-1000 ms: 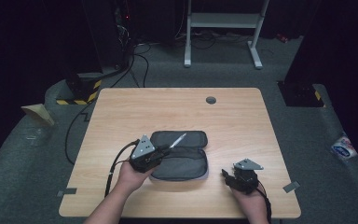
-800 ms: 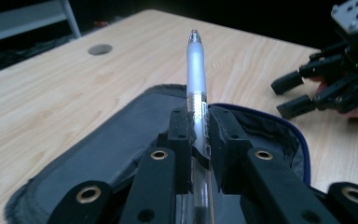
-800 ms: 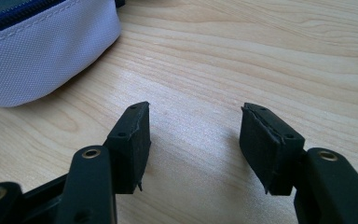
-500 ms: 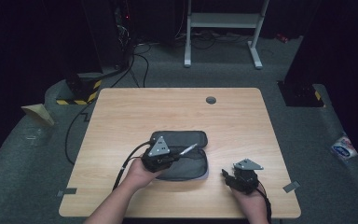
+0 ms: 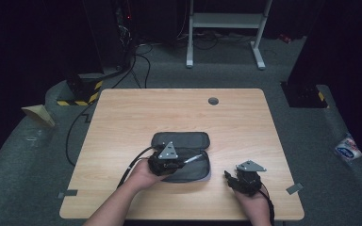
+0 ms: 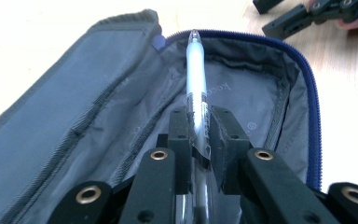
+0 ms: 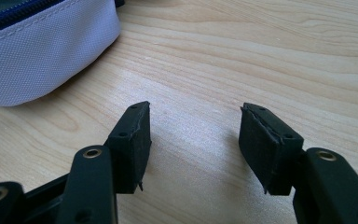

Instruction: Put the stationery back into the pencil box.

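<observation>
An open grey pencil case (image 5: 181, 155) with a blue zip lies on the wooden table (image 5: 179, 113), its lid folded back. My left gripper (image 5: 175, 162) is shut on a clear pen (image 6: 196, 79), which points into the case's open pocket (image 6: 242, 93) and reaches almost to the far zip edge. In the high view the pen (image 5: 194, 158) sticks out to the right over the case. My right gripper (image 7: 193, 135) stands open above bare wood, just right of the case's pale outer wall (image 7: 37, 51). From above, the right gripper (image 5: 235, 181) sits near the table's front edge.
A round grommet (image 5: 213, 100) marks the far middle of the table. The other gripper's black jaws (image 6: 307, 14) appear past the case in the left gripper view. Cables and a white stand (image 5: 226, 28) lie on the floor beyond the table.
My left hand has carried the pen rightward and down, from the case's left end to over its open pocket. The right gripper has stayed where it was.
</observation>
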Demonstrator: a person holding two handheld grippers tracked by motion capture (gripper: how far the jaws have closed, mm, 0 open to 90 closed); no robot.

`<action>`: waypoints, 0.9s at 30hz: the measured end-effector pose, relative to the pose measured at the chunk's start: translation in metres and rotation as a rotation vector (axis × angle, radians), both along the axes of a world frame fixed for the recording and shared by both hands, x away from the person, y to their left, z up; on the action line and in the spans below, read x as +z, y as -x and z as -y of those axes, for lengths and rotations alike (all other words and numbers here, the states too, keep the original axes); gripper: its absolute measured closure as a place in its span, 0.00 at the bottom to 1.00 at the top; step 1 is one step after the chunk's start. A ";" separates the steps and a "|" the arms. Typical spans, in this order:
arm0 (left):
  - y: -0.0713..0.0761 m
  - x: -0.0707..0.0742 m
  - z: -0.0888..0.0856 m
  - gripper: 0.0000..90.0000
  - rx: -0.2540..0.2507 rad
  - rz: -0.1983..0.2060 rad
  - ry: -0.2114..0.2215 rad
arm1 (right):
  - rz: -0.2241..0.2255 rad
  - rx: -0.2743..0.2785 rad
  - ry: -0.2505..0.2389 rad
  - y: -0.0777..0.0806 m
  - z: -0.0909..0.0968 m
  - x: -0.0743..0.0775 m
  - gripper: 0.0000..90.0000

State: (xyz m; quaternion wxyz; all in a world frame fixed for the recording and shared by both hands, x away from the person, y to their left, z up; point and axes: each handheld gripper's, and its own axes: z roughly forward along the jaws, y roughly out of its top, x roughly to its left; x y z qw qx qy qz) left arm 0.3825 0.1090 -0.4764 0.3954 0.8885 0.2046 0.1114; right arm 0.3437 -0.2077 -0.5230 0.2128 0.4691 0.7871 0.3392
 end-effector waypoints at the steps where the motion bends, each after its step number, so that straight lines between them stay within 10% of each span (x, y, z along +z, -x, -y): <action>1: 0.000 -0.001 0.001 0.88 -0.001 -0.001 -0.009 | 0.000 0.000 0.000 0.000 0.000 0.000 0.48; 9: -0.002 -0.007 0.002 0.88 0.009 -0.013 -0.065 | -0.001 -0.001 -0.001 0.000 0.000 0.000 0.48; 27: -0.003 0.011 -0.011 0.67 0.137 0.033 0.029 | -0.001 -0.002 -0.001 0.000 0.000 0.000 0.48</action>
